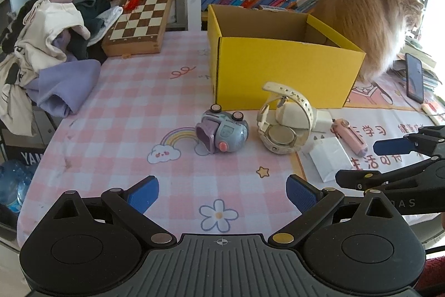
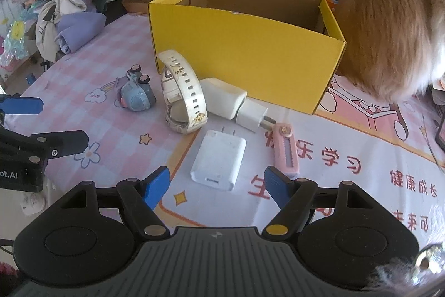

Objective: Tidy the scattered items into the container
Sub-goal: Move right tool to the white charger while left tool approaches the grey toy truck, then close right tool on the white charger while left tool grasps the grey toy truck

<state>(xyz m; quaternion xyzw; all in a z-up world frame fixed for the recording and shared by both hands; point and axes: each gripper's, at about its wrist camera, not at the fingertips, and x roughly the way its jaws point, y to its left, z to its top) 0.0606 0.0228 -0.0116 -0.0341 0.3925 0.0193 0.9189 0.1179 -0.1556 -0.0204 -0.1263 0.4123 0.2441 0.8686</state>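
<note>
Items lie loose just before the box (image 2: pixel 244 46), namely toy (image 2: pixel 136 95), watch (image 2: pixel 183 96), two chargers (image 2: pixel 219 160) and cutter (image 2: pixel 286 148), while left gripper (image 1: pixel 222 194) and right gripper (image 2: pixel 217 185) hang short of it, jaws spread and empty, seemingly ready to collect.

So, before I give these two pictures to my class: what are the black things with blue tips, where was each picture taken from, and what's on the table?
They are hand-held grippers, one in each of a person's hands, each with a camera looking along its two blue-padded fingers. One picture is from the left gripper, the other from the right gripper. Both are open and hold nothing. On the checked tablecloth lie a grey toy car, a white watch, a flat white charger, a second white plug adapter and a pink utility knife. Behind them stands the open yellow box, with a fluffy orange cat beside it.
</note>
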